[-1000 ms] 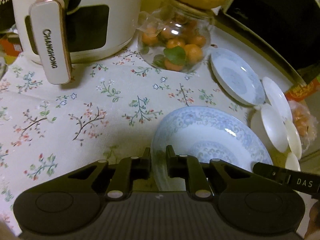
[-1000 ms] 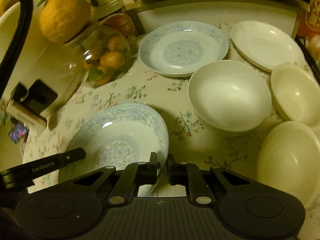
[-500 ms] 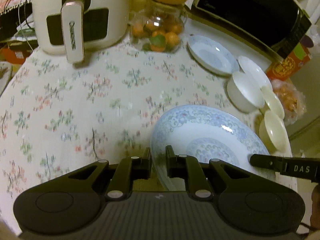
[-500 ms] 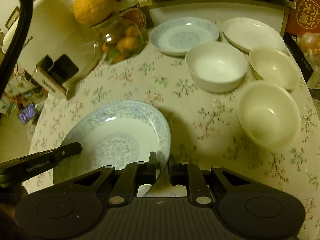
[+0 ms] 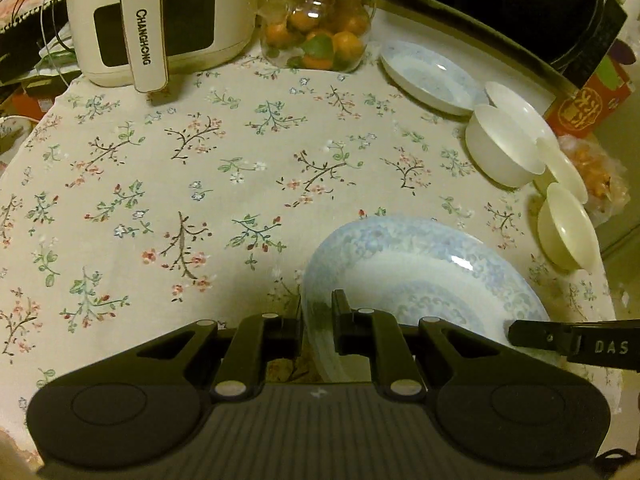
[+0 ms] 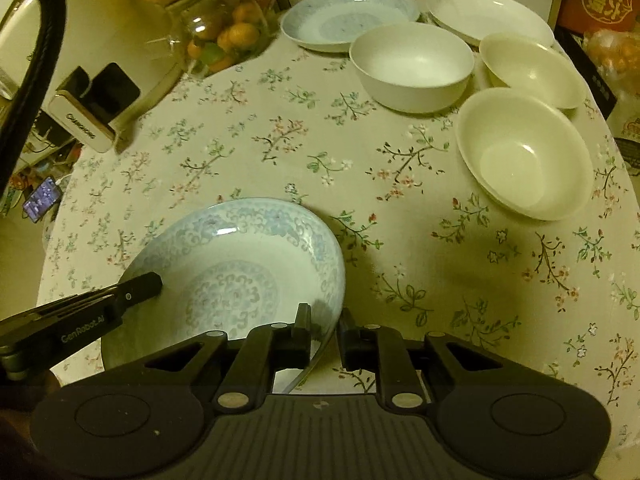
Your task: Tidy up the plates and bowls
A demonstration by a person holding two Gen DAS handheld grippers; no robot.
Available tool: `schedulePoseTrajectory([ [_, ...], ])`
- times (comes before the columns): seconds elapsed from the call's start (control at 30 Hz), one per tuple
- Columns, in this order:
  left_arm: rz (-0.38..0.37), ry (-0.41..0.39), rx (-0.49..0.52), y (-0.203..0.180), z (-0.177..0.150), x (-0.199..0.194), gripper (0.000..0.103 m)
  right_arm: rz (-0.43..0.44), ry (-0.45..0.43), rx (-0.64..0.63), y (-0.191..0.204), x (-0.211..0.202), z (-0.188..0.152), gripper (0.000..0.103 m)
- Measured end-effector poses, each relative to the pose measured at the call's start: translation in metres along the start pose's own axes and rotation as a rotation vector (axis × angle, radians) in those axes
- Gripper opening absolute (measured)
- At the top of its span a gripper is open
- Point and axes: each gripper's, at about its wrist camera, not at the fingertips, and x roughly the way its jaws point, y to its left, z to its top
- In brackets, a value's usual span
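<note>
Both grippers are closed narrowly on one blue-patterned plate (image 5: 420,272), each pinching an opposite side of its rim. In the left wrist view the left gripper (image 5: 317,322) has the plate's near-left rim between its fingers, one finger inside the dish and one outside. In the right wrist view the right gripper (image 6: 325,330) clamps the near-right rim in the same way. The right jaws have just been opening slightly, with the rim between them; the pads appear to bear on it, but whether the grip is slackening cannot be told.

The plate sits at the fingers, tilted, over the flowered tablecloth (image 5: 200,184) at the near part of the table. Whether its base touches the cloth cannot be told.

Beyond the right fingers and to their right stand three cream bowls: the nearest bowl (image 6: 524,156), then a white bowl (image 6: 412,64) and another bowl (image 6: 532,70) behind it. Farthest off lie a second blue plate (image 6: 348,16) and a white plate (image 6: 492,12), side by side. Far ahead to the left are a fruit jar (image 5: 316,36) and a white appliance (image 5: 160,12).

Judged step: carrying or setting down the patterned plate with two hands. The next move calls for keeping both grips level and matched, then bringing the plate to its stacking place, probably the other blue plate, before releasing.
</note>
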Motion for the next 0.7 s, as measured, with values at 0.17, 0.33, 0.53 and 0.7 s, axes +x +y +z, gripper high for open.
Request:
schedulePoseTrajectory([
  [0.17,0.013,0.015,-0.014,0.001,-0.003,0.009,0.014,-0.017,0.011,0.014,-0.003,0.014,0.000,0.016],
  [0.33,0.026,-0.004,0.014,-0.002,-0.007,0.008,0.015,-0.043,0.022,-0.002,0.000,0.024,-0.001,0.018],
  [0.53,0.029,0.006,0.010,0.000,-0.003,0.004,0.014,-0.046,0.038,0.005,0.000,0.024,0.003,0.018],
  [0.7,0.108,-0.022,0.036,-0.005,0.003,-0.012,0.025,-0.082,-0.042,-0.081,0.010,-0.002,0.006,0.036],
])
